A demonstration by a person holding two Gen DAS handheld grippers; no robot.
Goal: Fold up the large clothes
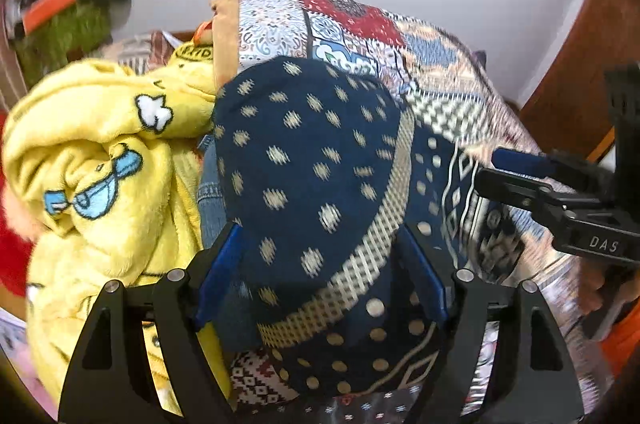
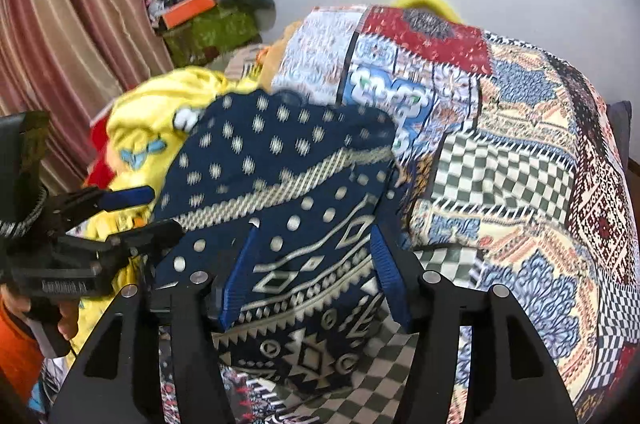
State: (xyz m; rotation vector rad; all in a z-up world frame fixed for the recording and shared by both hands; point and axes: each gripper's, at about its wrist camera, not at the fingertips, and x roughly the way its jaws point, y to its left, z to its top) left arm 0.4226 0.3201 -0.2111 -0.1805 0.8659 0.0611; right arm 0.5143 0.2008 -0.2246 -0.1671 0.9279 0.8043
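Note:
A navy garment (image 1: 304,152) with cream dots and geometric bands lies bunched on the bed, also seen as the navy garment (image 2: 272,160) in the right wrist view. My left gripper (image 1: 320,228) stands wide around a mound of it, and the cloth fills the gap between the blue pads without looking pinched. My right gripper (image 2: 315,228) is open over the garment's patterned lower part, which lies loosely between its fingers. Each gripper shows in the other's view: right gripper (image 1: 486,170), left gripper (image 2: 164,210).
A yellow fleece garment (image 1: 100,164) is heaped left of the navy one, with red cloth beside it. The patchwork bedspread (image 2: 520,144) covers the bed to the right. A striped curtain (image 2: 60,24) and a cluttered pile (image 2: 208,12) stand at the back left. A hand (image 2: 68,320) holds the left gripper.

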